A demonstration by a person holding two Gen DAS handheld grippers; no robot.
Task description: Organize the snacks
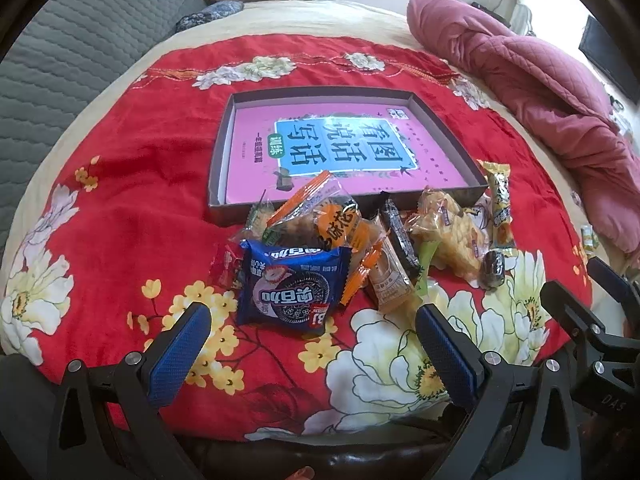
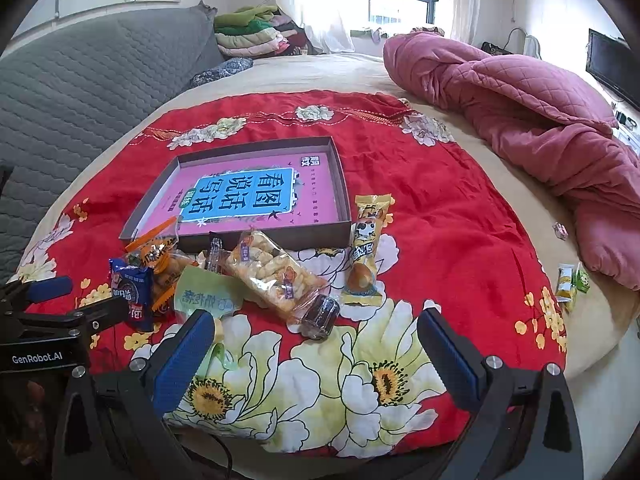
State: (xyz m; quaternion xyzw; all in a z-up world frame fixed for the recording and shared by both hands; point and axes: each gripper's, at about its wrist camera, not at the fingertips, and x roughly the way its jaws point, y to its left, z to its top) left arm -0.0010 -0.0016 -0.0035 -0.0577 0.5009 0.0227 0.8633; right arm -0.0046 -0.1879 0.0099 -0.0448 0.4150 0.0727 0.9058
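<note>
A pile of wrapped snacks lies on a red flowered cloth [image 1: 132,216] in front of a shallow dark tray [image 1: 224,148] lined with a pink book cover. A blue cookie packet [image 1: 290,288] lies nearest my left gripper [image 1: 312,312], which is open and empty just short of it. In the right wrist view the tray [image 2: 342,184] is ahead, with a clear bag of puffed snacks [image 2: 272,272], a yellow packet [image 2: 366,248] and a small dark candy [image 2: 322,314]. My right gripper [image 2: 316,320] is open and empty, with the dark candy near its middle.
A bunched pink quilt [image 2: 520,112] lies at the right of the bed. A grey quilted cushion [image 2: 80,92] is on the left. Small packets [image 2: 572,280] lie on the beige sheet at the right. Folded clothes [image 2: 252,36] are stacked at the back.
</note>
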